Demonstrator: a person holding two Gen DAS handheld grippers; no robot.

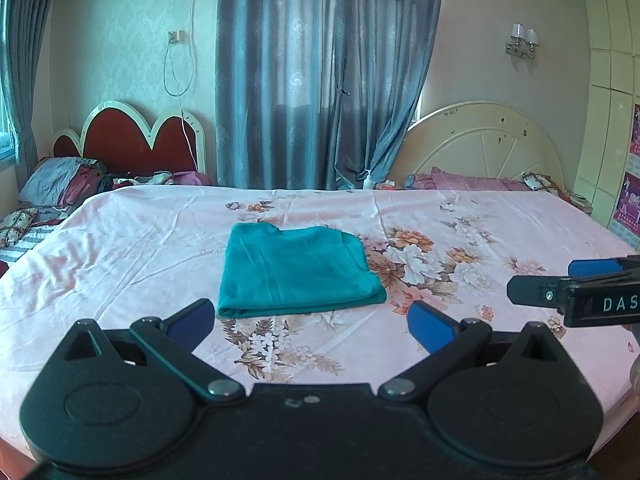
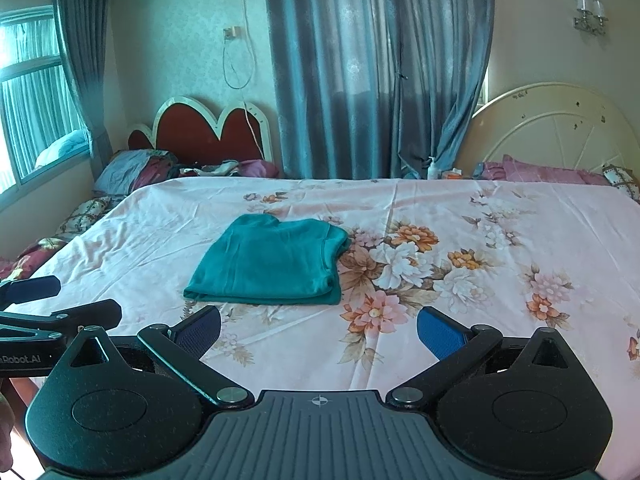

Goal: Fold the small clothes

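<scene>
Left wrist view shows my left gripper (image 1: pixel 310 320) with its blue-padded jaws spread wide and nothing between them; the right wrist view shows my right gripper (image 2: pixel 318 330) in the same condition, wide apart and empty. The teal garment (image 1: pixel 298 270) lies flat near the middle of the floral bedsheet (image 1: pixel 460 216), already folded into a compact rectangle of several layers, with its thick folded edge nearest me and a small notch at the far left corner. I judge the fold to be complete or one fold short of it, so the step in hand is either a final halving or a release-and-retreat. If I fold again, I advise taking both near corners at once, one per gripper, pinching through all layers so the stack does not shear, lifting only enough to clear the sheet, and laying the edge over to the far side evenly. I keep the pads low and level to avoid dragging the bedsheet into the pinch. Relative to the left jaws, the garment sits just ahead and centred in the gap, its near edge close to the fingertips but apart from them. Relative to the right jaws, it sits ahead and offset to the left, its near right corner roughly in line with the middle of the gap. Neither gripper touches the cloth.
</scene>
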